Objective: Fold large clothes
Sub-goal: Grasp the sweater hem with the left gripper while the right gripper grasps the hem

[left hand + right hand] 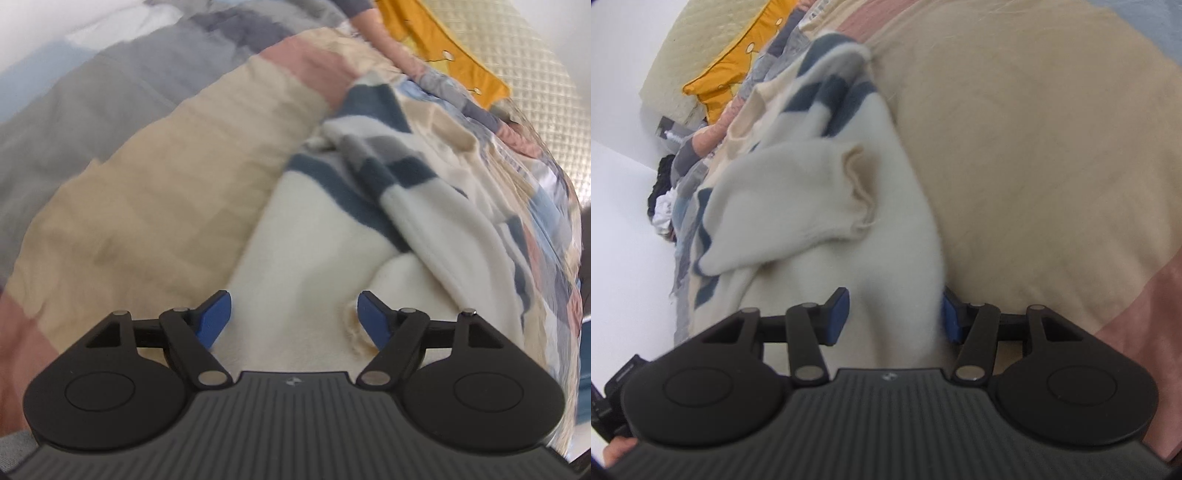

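Left gripper [293, 317] jaws spread wide over the cream fleece garment [314, 236], nothing pinched. Right gripper [894, 314] half spread, fleece between pads, grip unclear. Garment lies on the bedspread [147, 192]. Only the right view shows dark clothes [663, 173] at 9 o'clock.

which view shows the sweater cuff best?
Right wrist: the cuff lies whole and unobstructed mid-frame on the cream sweater. Left wrist shows the cuff only in part, beside a blue finger pad.
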